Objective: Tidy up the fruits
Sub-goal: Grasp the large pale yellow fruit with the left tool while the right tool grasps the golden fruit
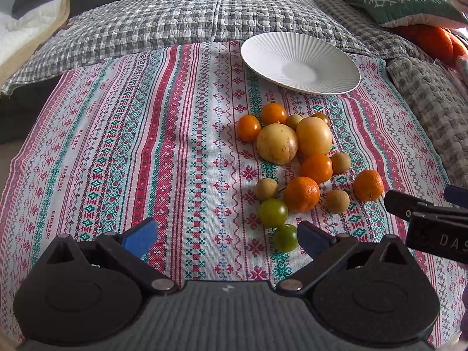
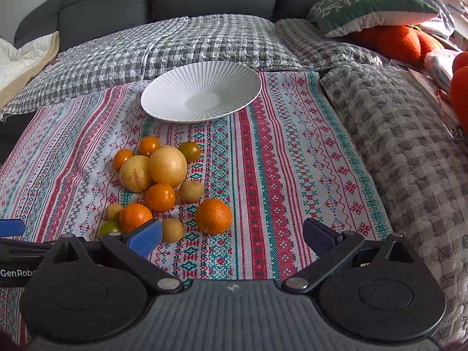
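Observation:
A pile of fruit lies on a patterned cloth (image 1: 146,146): two large yellow fruits (image 1: 277,143) (image 2: 167,166), several oranges (image 1: 302,193) (image 2: 213,216), small brown fruits (image 1: 337,201) and green tomatoes (image 1: 272,212). A white ribbed plate (image 1: 263,55) (image 2: 163,93) stands empty behind the pile. My left gripper (image 1: 226,235) is open and empty, low over the cloth, with a green tomato (image 1: 285,237) by its right finger. My right gripper (image 2: 232,238) is open and empty, in front of an orange and a brown fruit (image 2: 172,230).
The cloth covers a sofa seat with grey checked quilts (image 2: 204,41) behind and to the right (image 2: 409,152). A green cushion (image 2: 368,8) and orange pumpkin-like things (image 2: 400,42) lie at the back right. The right gripper's finger (image 1: 421,207) shows at the left view's right edge.

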Motion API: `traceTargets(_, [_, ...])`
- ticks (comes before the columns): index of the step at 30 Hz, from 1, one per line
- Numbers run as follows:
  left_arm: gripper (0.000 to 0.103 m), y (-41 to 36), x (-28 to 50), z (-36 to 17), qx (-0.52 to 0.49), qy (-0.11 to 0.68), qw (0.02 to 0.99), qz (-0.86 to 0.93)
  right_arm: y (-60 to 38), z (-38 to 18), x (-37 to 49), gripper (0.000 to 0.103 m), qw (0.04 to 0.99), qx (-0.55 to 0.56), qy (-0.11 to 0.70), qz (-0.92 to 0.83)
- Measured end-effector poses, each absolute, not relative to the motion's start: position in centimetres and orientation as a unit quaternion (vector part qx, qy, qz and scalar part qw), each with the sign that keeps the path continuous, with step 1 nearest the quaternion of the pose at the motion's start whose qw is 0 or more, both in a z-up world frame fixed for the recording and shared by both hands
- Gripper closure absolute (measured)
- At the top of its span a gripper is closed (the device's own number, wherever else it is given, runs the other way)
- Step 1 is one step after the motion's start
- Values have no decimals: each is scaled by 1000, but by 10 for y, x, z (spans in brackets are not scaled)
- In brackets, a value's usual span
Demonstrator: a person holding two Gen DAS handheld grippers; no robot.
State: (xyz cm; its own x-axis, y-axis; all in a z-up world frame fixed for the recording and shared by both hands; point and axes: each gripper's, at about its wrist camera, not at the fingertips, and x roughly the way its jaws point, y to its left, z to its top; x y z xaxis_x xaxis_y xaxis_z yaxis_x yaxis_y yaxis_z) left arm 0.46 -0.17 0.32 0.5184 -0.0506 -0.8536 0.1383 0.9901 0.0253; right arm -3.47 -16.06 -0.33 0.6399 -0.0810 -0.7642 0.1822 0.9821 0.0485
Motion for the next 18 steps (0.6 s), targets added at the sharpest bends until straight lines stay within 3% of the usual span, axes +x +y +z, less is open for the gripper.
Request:
traceTargets(8, [8, 2, 32, -4, 56, 484, 868, -95, -165, -3, -15, 6, 902, 23, 430, -37])
traceTargets(13, [9, 2, 54, -12, 70, 468, 872, -126, -176, -10, 9, 8, 897, 61, 438, 2])
traceTargets(18, [14, -1, 75, -19, 63, 461, 869, -168, -181, -18, 37, 19, 888, 100, 445, 47])
